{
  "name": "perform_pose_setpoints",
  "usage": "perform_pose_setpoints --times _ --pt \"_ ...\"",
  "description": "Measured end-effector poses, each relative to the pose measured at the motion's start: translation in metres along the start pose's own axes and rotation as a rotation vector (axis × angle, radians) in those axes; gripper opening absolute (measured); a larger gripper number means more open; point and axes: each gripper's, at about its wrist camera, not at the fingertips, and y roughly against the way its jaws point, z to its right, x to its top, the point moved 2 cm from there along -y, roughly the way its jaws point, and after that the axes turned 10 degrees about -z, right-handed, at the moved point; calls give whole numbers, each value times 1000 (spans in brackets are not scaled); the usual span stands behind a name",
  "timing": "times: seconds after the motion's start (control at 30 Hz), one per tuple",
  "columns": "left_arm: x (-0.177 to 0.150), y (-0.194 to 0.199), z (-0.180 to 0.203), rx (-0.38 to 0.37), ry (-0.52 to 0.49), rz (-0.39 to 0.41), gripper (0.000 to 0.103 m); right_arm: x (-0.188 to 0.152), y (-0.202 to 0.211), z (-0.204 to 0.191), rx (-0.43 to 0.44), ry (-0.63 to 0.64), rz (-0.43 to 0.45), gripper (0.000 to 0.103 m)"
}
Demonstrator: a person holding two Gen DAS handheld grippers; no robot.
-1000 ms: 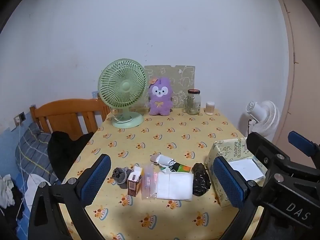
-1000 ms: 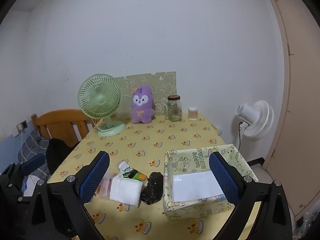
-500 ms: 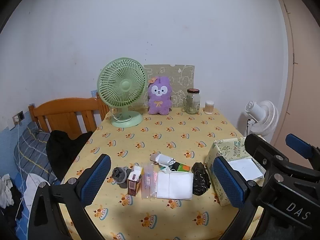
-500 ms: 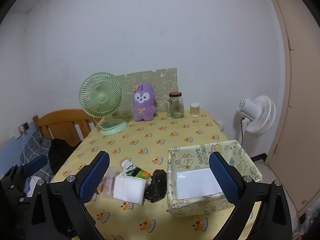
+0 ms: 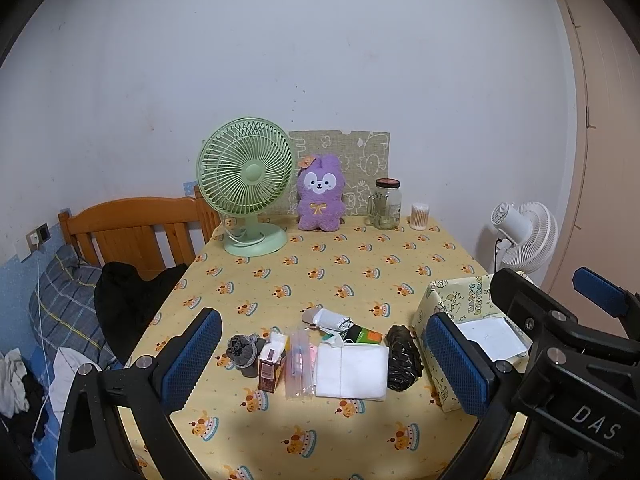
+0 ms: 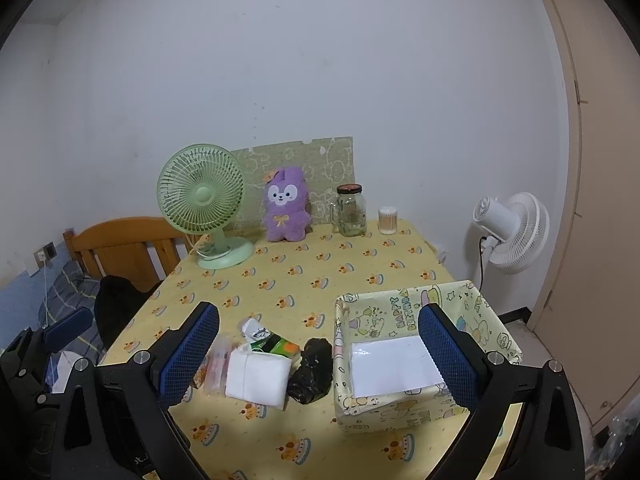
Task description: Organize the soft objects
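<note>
Centrally, folded white cloth [image 5: 352,372], rectangular.

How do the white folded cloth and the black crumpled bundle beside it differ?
The white folded cloth is pale, flat and squared off; the black bundle is dark, glossy, crumpled and lumpier. The cloth looks wider and lies farther from the patterned box; the bundle lies next to it. Both rest on the tablecloth, ungripped.

Both tongs hang spread wide and empty: left tongs [image 5: 322,364] at 9 o'clock, right tongs [image 6: 318,356] at 3 o'clock.
</note>
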Motion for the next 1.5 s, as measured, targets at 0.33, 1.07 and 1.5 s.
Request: perform_pose_setpoints --times 0.33,1.07,1.5 --pt "1 1 -2 -6 2 2 103 -1 1 1 -3 -7 0 101" --pt "-1 2 -9 10 20 -5 103 0 8 9 -11 -30 18 101" --pt "-3 5 -10 12 20 7 103 -2 10 8 -19 -12 25 101"
